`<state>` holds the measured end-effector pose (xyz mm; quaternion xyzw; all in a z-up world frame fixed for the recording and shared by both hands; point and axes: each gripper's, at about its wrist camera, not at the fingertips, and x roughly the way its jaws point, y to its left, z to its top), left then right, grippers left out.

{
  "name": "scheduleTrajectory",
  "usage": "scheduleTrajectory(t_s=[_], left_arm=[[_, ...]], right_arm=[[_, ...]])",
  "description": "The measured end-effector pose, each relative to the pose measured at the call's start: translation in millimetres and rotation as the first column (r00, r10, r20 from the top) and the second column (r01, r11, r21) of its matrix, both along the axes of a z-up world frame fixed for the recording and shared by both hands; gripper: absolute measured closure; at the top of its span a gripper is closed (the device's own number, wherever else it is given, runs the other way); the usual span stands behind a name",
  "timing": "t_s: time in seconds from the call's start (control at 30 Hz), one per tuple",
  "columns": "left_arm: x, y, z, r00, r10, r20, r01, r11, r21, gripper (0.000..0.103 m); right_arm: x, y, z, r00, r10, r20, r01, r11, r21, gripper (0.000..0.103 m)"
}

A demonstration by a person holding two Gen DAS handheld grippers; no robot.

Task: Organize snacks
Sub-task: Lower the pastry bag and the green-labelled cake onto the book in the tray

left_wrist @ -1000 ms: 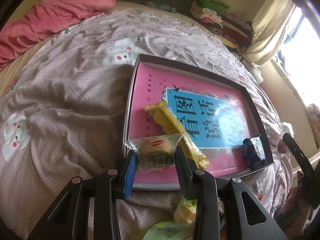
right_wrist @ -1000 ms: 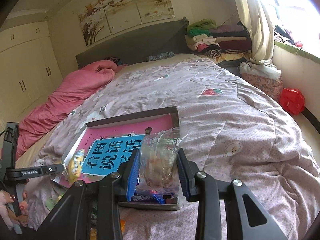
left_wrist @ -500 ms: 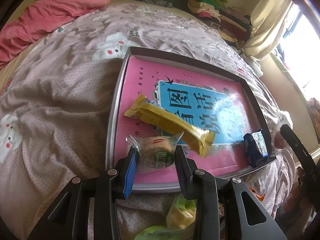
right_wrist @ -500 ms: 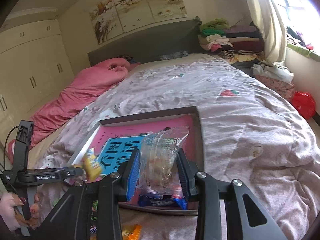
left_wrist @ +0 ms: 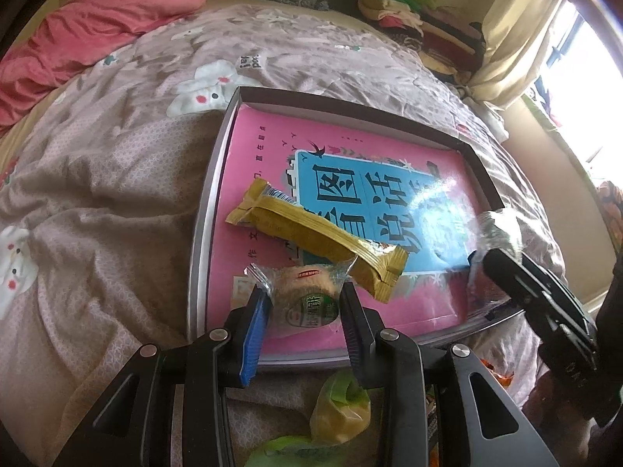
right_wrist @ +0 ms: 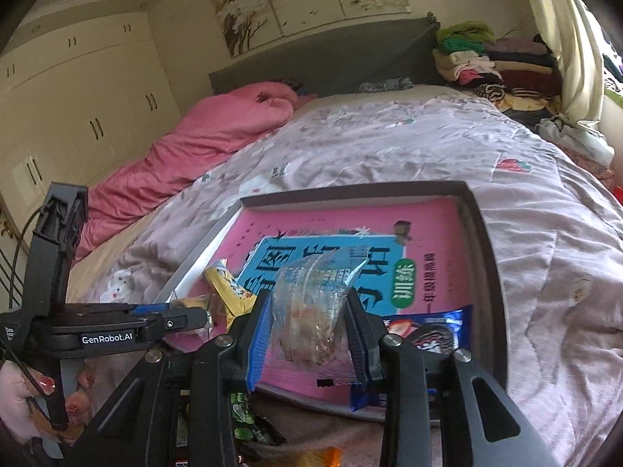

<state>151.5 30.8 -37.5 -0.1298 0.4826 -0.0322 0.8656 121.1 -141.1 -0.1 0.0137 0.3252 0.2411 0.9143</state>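
While angled down | left gripper (left_wrist: 303, 299) clamps cake (left_wrist: 307, 295) | over tray (left_wrist: 202, 210)

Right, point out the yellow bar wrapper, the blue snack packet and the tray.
yellow bar wrapper (left_wrist: 315, 239), left wrist view, middle of its top face
blue snack packet (right_wrist: 436, 329), right wrist view, printed front
tray (right_wrist: 488, 268), right wrist view, right-hand rim

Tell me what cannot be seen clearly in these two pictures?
- Blue packet, right wrist view: partly hidden behind the right gripper and its clear packet.
- Snacks below the tray, left wrist view: covered by the left gripper, cut by the bottom edge.
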Motion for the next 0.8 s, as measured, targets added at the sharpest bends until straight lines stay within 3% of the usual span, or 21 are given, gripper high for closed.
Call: scheduleTrajectory(t_s=[0.8], left_arm=[[-9,-9,4,1.000,-0.013,-0.025,0.014,0.999,0.047,0.065]], right_arm=[[4,16,-23,0.995,0.047,-0.091,-0.054,0.996,-0.076,0.066]])
